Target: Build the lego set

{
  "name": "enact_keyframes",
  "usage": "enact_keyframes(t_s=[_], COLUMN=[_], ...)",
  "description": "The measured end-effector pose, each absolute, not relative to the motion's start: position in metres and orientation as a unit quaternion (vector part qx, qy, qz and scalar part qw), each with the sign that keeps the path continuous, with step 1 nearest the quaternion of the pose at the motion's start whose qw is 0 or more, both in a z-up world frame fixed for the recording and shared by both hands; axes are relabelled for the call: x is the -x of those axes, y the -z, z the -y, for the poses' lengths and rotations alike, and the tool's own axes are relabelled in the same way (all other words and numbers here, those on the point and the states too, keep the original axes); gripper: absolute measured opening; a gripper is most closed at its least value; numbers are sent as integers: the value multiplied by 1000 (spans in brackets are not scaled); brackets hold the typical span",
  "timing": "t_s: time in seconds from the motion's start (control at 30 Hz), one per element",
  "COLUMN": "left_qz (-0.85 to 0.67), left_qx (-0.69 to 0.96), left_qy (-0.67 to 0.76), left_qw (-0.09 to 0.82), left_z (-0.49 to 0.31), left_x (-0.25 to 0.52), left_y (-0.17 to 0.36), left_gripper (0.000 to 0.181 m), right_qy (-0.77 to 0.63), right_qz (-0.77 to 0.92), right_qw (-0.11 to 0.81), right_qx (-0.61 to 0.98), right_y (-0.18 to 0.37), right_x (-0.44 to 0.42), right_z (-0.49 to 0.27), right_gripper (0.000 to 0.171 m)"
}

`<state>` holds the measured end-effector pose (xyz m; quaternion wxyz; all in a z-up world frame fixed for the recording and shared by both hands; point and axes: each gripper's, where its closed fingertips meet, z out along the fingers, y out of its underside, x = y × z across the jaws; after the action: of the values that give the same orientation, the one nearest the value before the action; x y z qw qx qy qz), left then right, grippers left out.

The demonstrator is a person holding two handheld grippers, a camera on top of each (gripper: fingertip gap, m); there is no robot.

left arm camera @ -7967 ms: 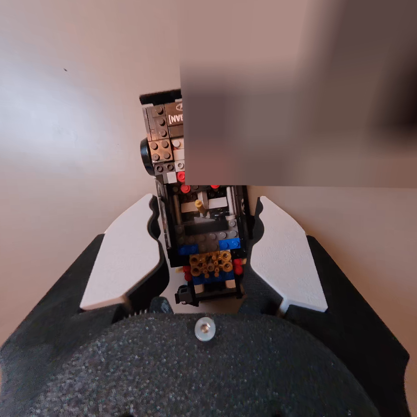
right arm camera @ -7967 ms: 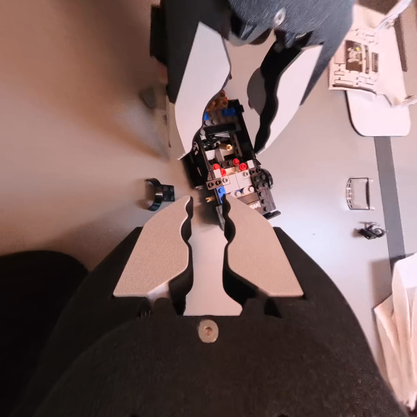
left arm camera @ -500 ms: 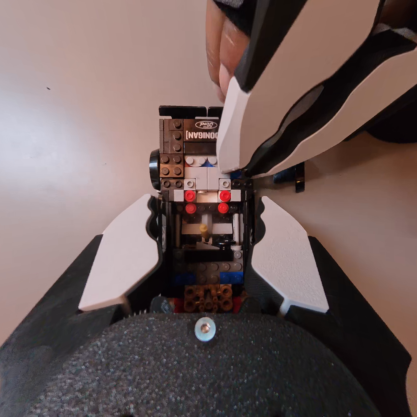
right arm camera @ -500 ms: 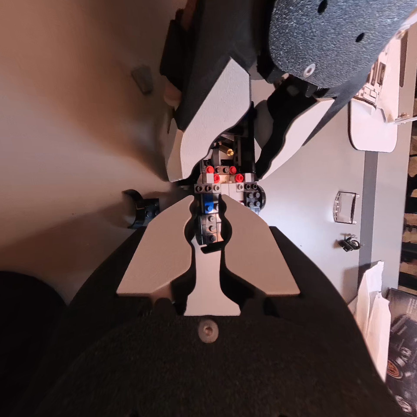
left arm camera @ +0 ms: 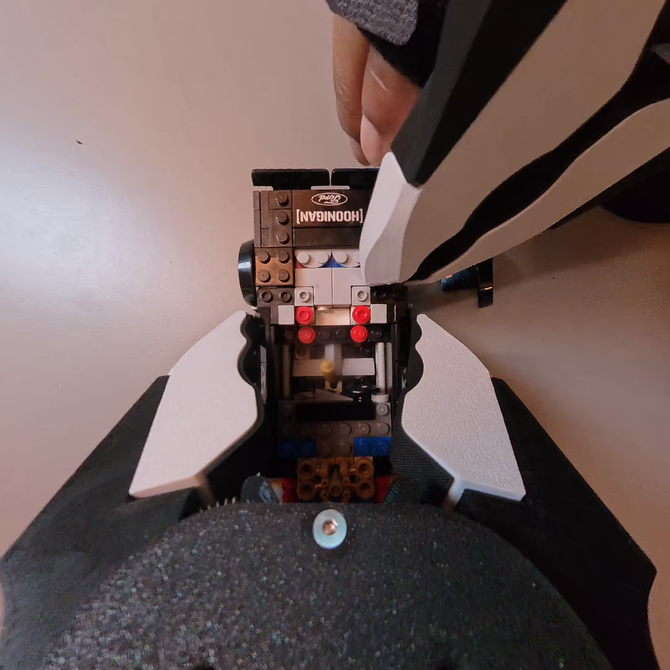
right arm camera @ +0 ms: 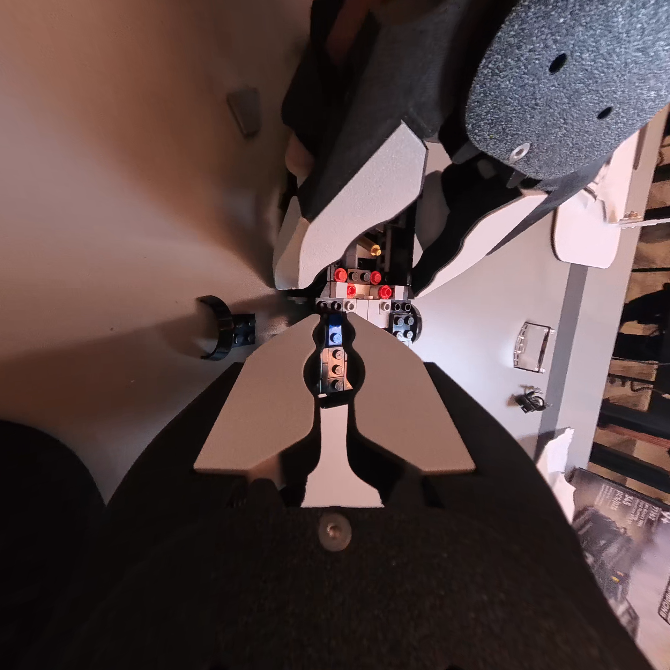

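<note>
The partly built lego car (left arm camera: 328,301), black and grey with red studs and a gold engine block, lies on the pale table. My left gripper (left arm camera: 333,319) is shut on it, clamping both sides at mid-length. My right gripper (left arm camera: 384,268) comes in from the upper right and presses on the car's front right corner. In the right wrist view the right gripper (right arm camera: 335,319) has only a narrow gap. A blue brick (right arm camera: 335,331) and a dark grey studded plate (right arm camera: 337,369) sit pinched in that gap. The car (right arm camera: 362,293) lies just past the fingertips.
A black wheel arch piece (right arm camera: 217,331) lies left of the car and also shows in the left wrist view (left arm camera: 484,286). A grey wedge (right arm camera: 244,108), a clear windscreen piece (right arm camera: 533,346) and a small black part (right arm camera: 529,398) lie loose. The table edge (right arm camera: 565,326) runs at right. A person's fingers (left arm camera: 362,108) hold the right gripper. The grippers are tip to tip, or close to it.
Since 8 s ago the car sits deeper between my left fingers, and my right gripper has come down onto its front right corner. Over the last half second almost nothing moved.
</note>
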<state>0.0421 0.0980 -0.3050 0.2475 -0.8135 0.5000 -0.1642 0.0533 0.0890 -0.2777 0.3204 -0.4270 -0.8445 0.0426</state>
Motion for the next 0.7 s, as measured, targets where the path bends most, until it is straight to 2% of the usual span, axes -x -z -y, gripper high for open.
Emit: enact_keyframes(t_s=[0.4, 0.7], left_qz=[-500, -498], left_qx=[815, 816], left_qy=[158, 157], left_qw=[247, 249], left_z=[-99, -99], left_x=[-40, -40], left_y=[306, 306], left_gripper=[84, 83], right_qy=[-65, -132], right_qz=[847, 816], right_qw=[267, 246], right_qx=[455, 507], right_y=[279, 279], right_x=[-52, -53], right_z=[-92, -92], right_gripper=[6, 4])
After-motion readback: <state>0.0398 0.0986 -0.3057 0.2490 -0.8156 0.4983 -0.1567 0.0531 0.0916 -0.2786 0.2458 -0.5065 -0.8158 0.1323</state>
